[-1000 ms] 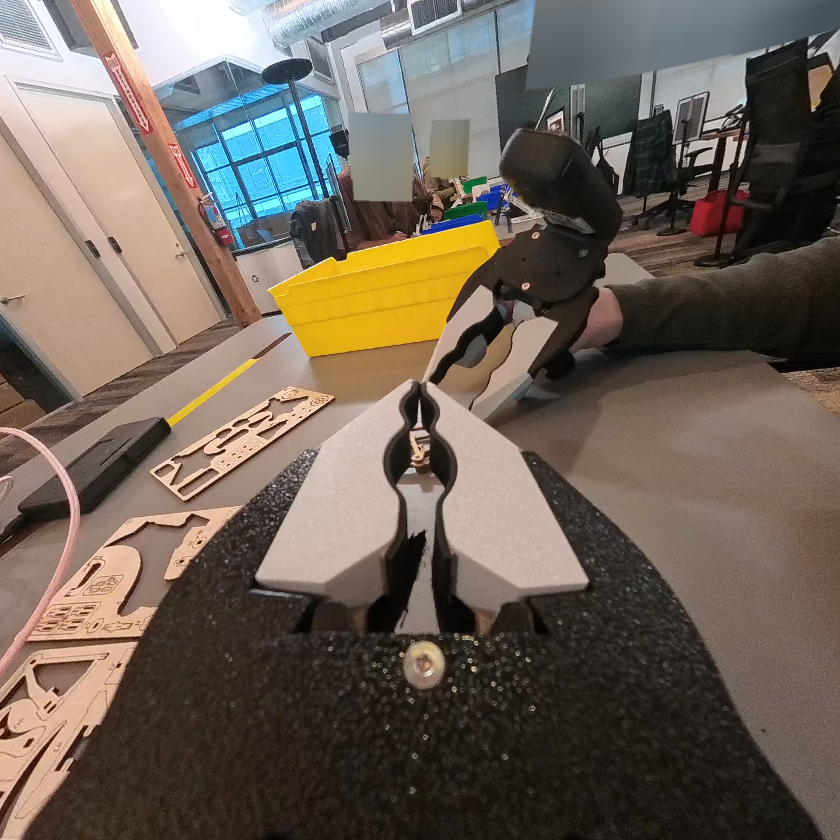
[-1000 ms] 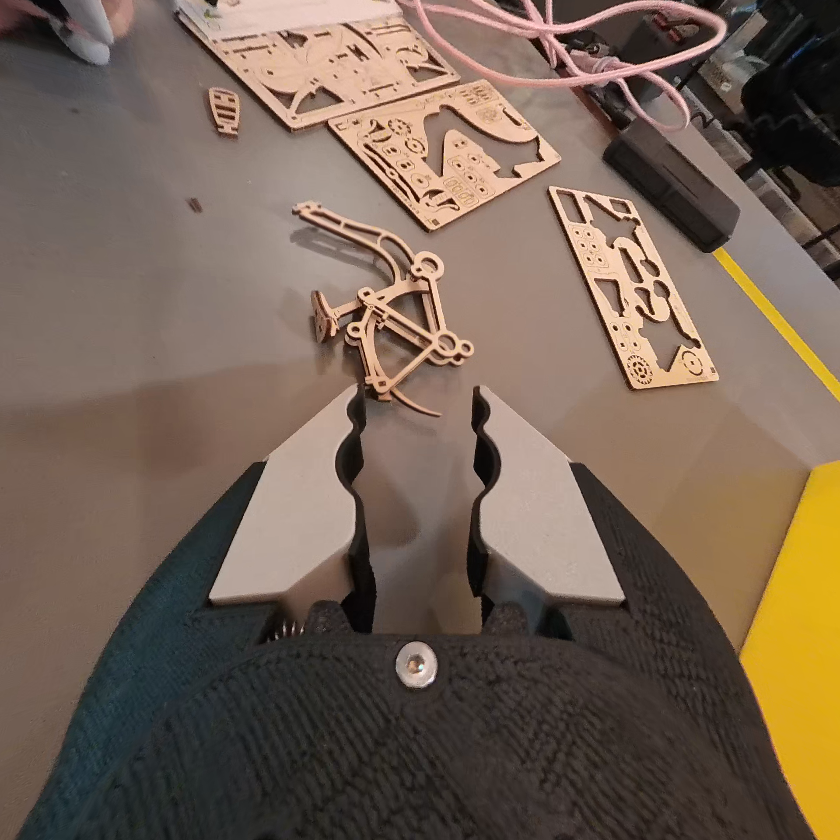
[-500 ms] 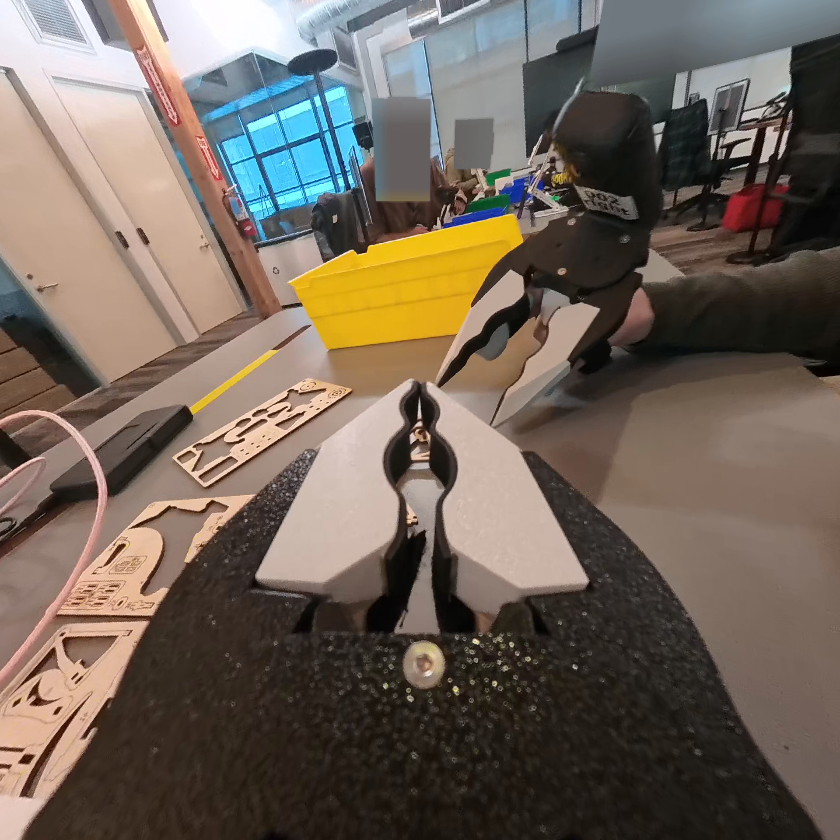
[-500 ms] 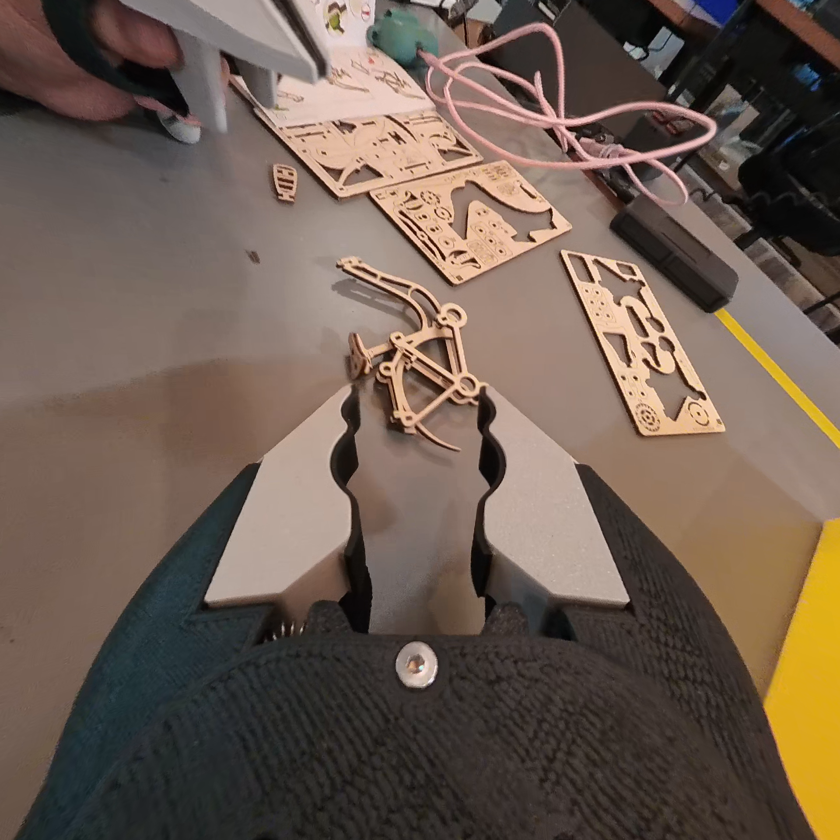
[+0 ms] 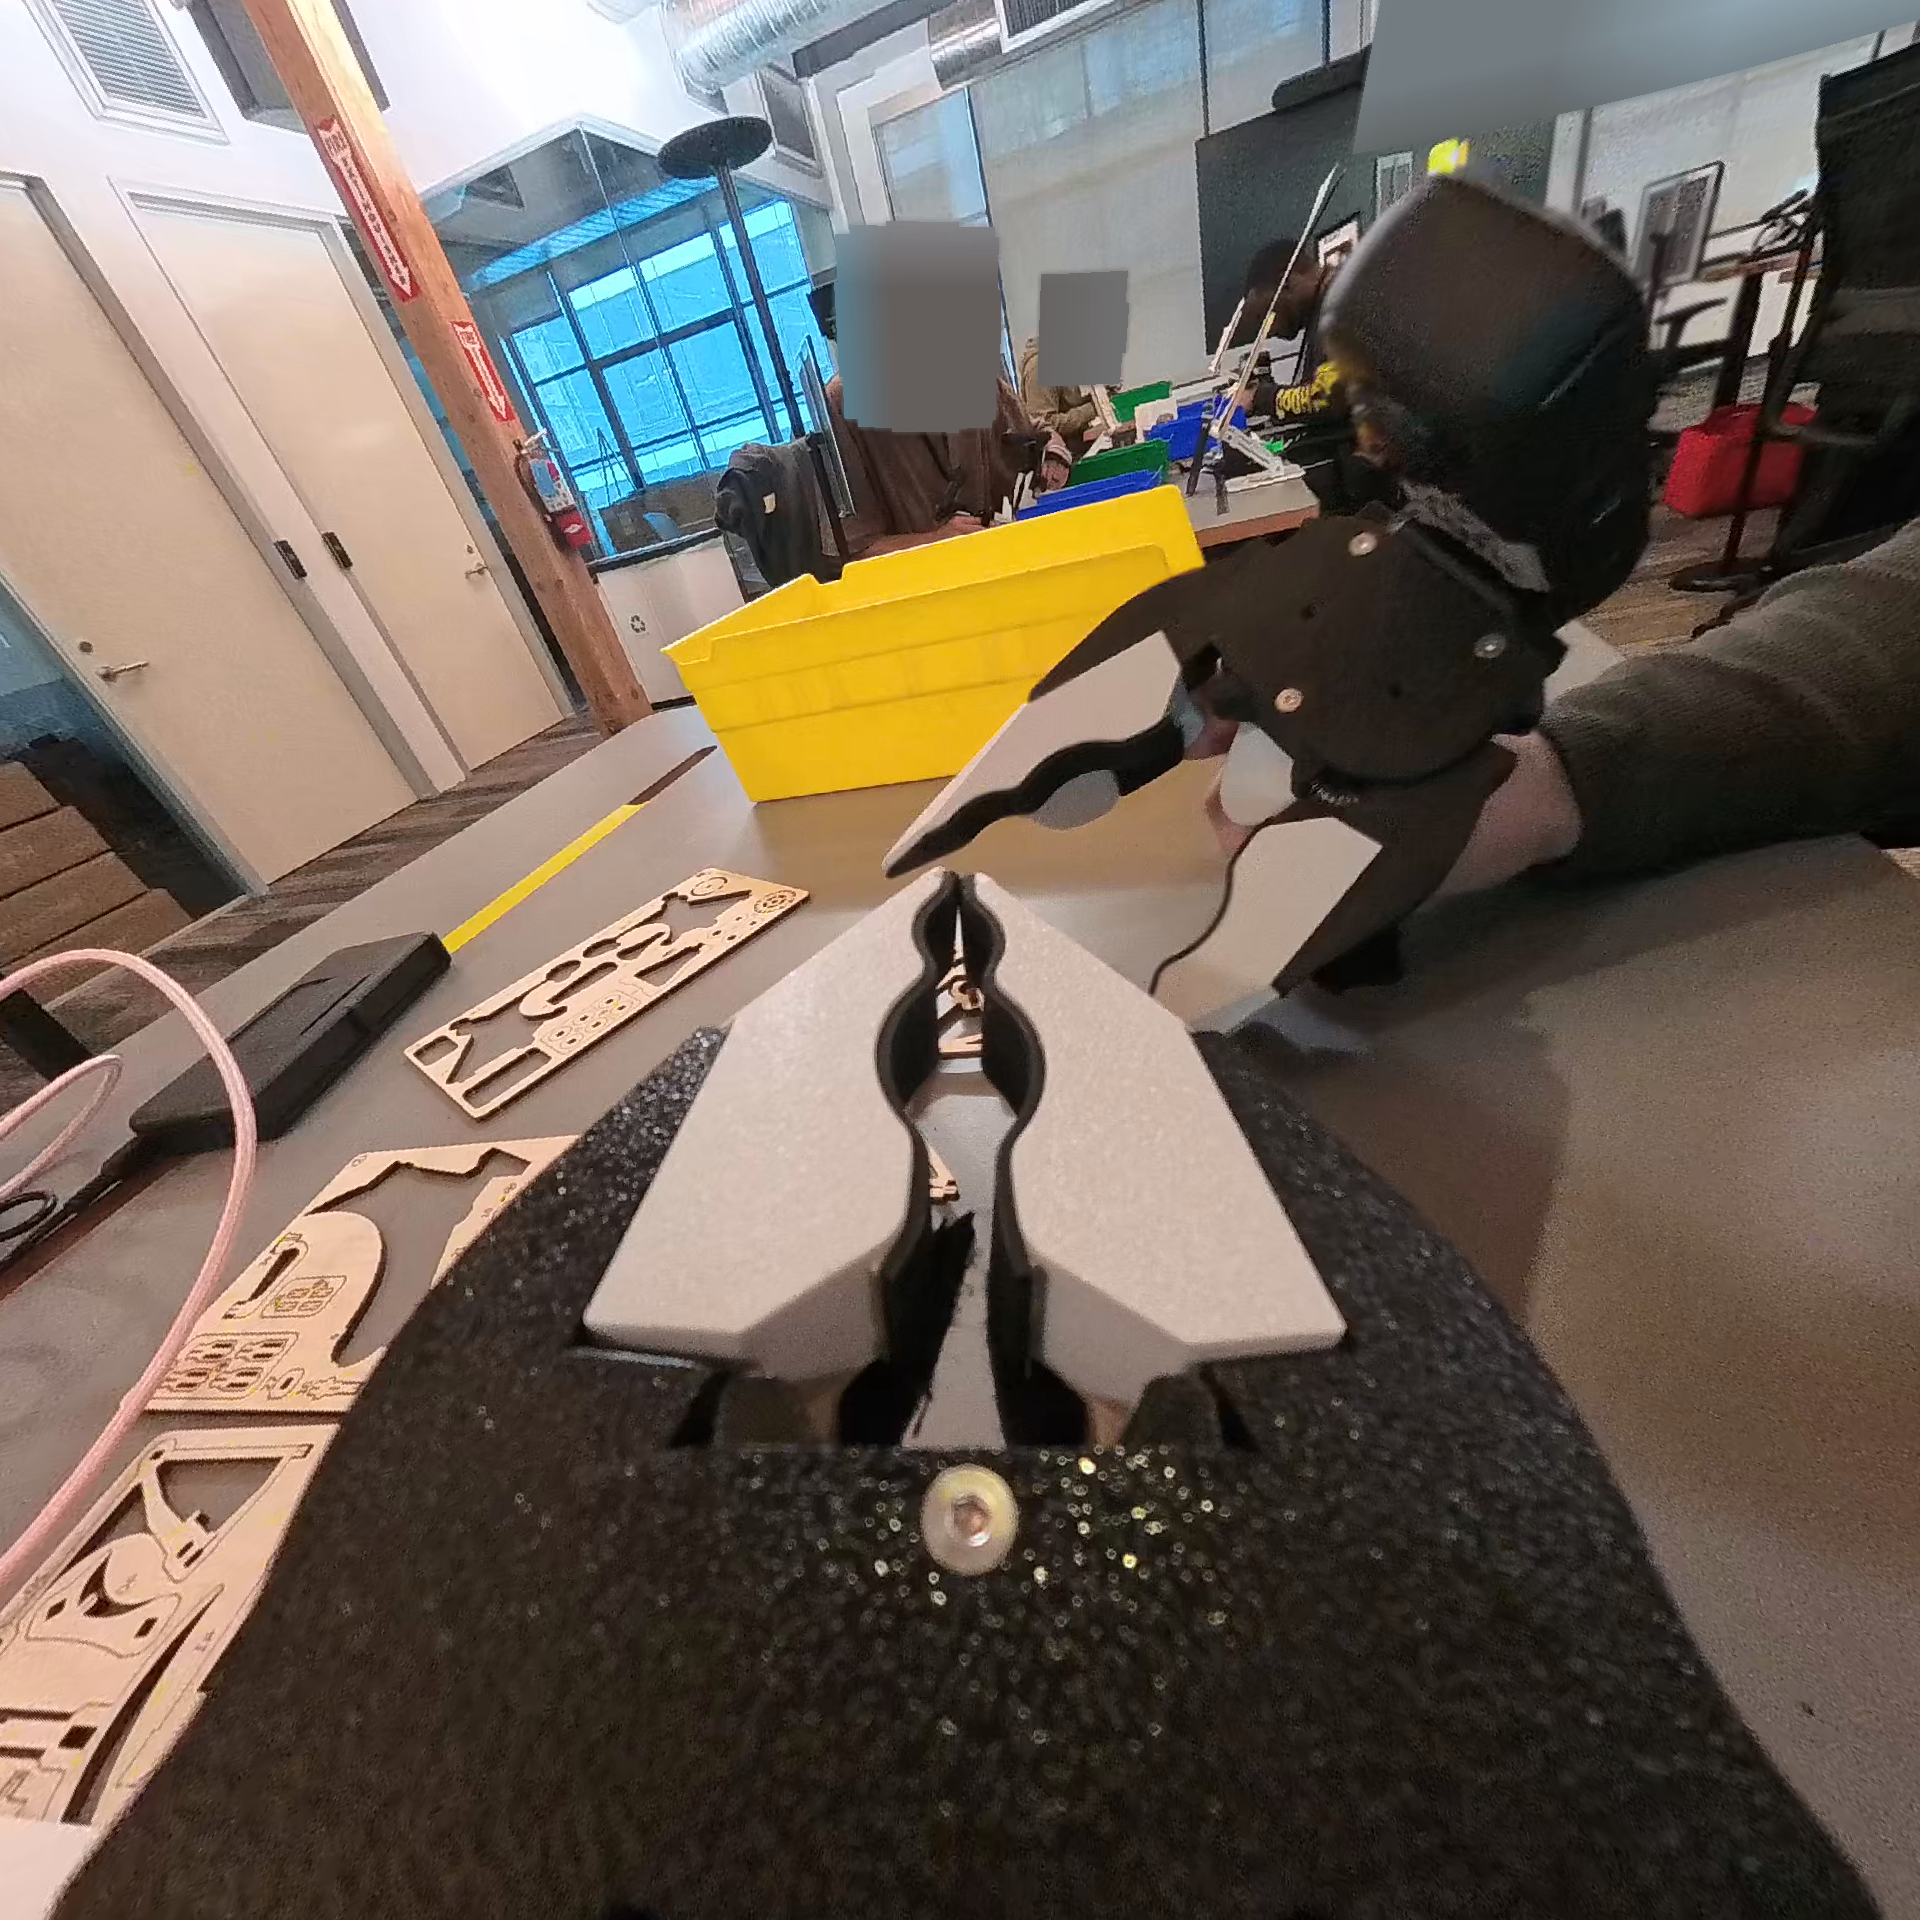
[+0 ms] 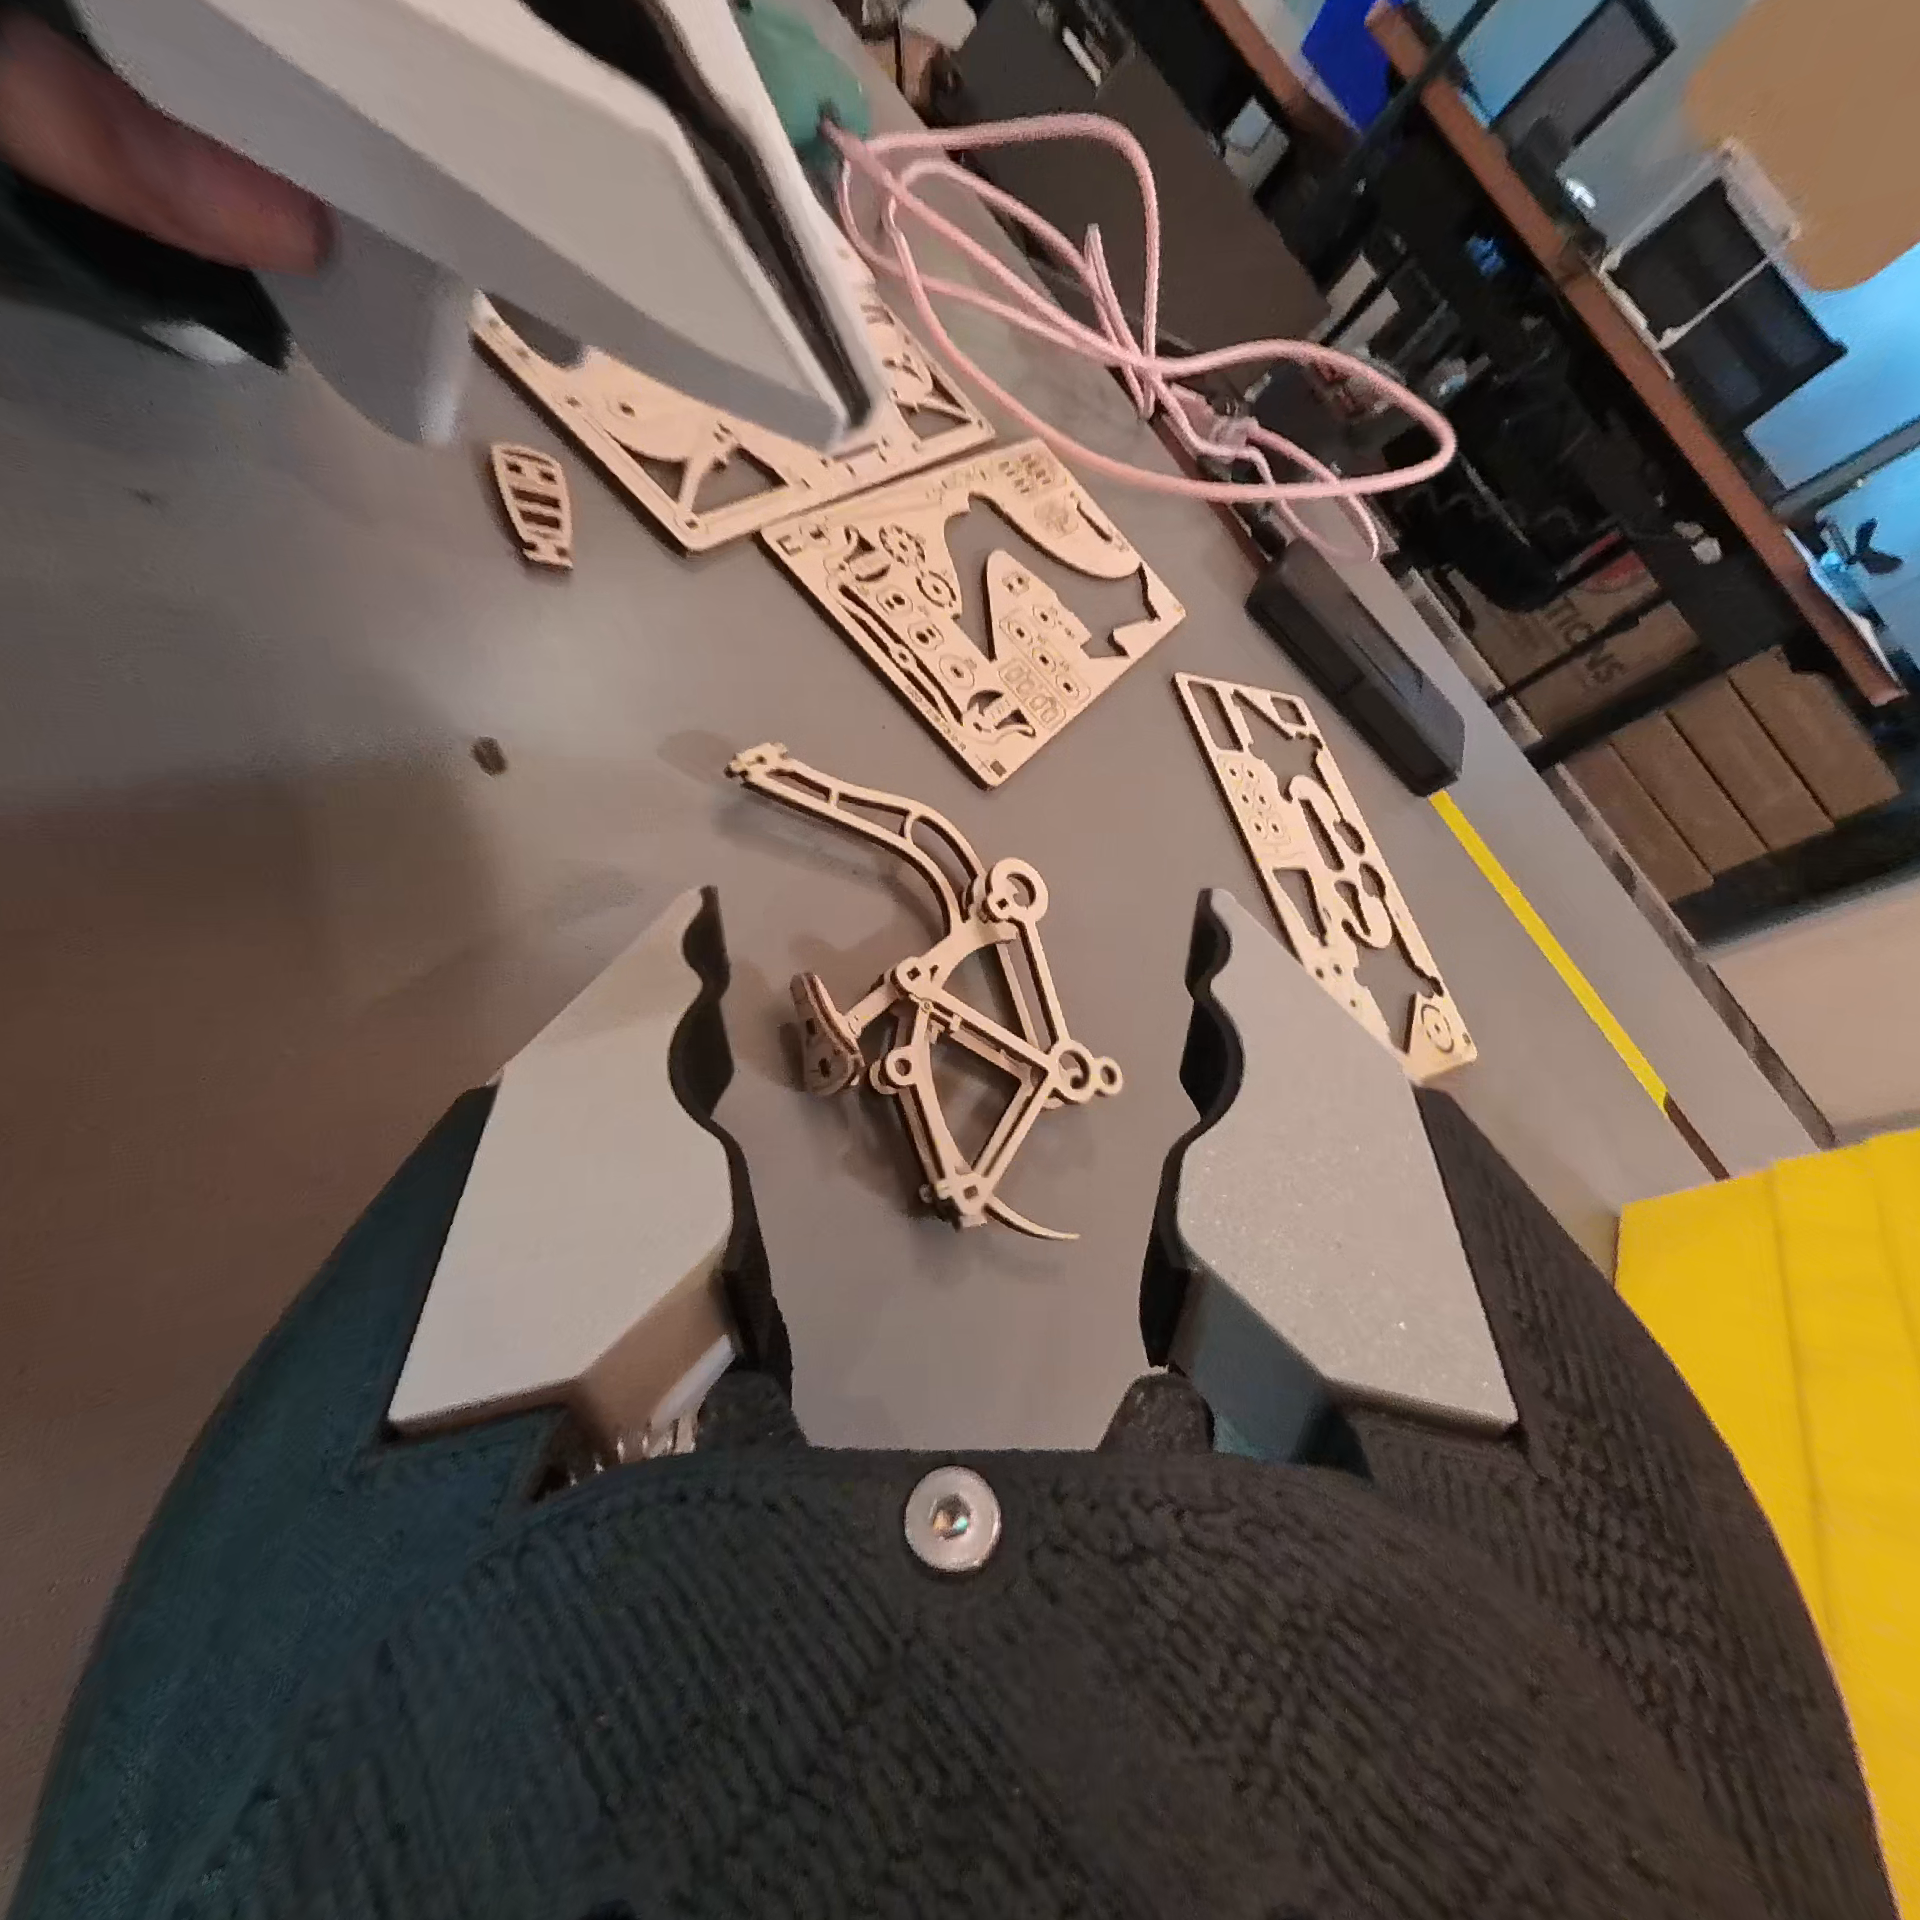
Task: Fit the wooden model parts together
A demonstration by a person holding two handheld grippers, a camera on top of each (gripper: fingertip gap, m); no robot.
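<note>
A partly built wooden assembly (image 6: 966,1049) of thin curved struts and rings lies flat on the grey table (image 6: 312,831). My right gripper (image 6: 956,904) is open wide and low over the table, with one finger on each side of the assembly and neither touching it. It also shows in the left wrist view (image 5: 1060,935), held by a hand. My left gripper (image 5: 956,883) is shut with nothing visibly held. Bits of the assembly (image 5: 961,1003) show through its finger gap. In the right wrist view the left gripper (image 6: 847,416) hovers above the far laser-cut sheets.
Several laser-cut wooden sheets (image 6: 977,613) lie beyond the assembly, with a small loose slotted piece (image 6: 530,504) to the left. A pink cable (image 6: 1143,343) and a black box (image 6: 1361,665) sit at the far edge. A yellow bin (image 5: 935,665) stands on the table by the right gripper. About 8 centimeters separates my left fingertips from my right. The right tips stand about 10 centimeters off the small loose slotted piece (image 6: 530,504).
My right gripper has moved forward and opened wider, so its fingers now flank the assembly. My left gripper has come closer to the assembly and stays shut.
</note>
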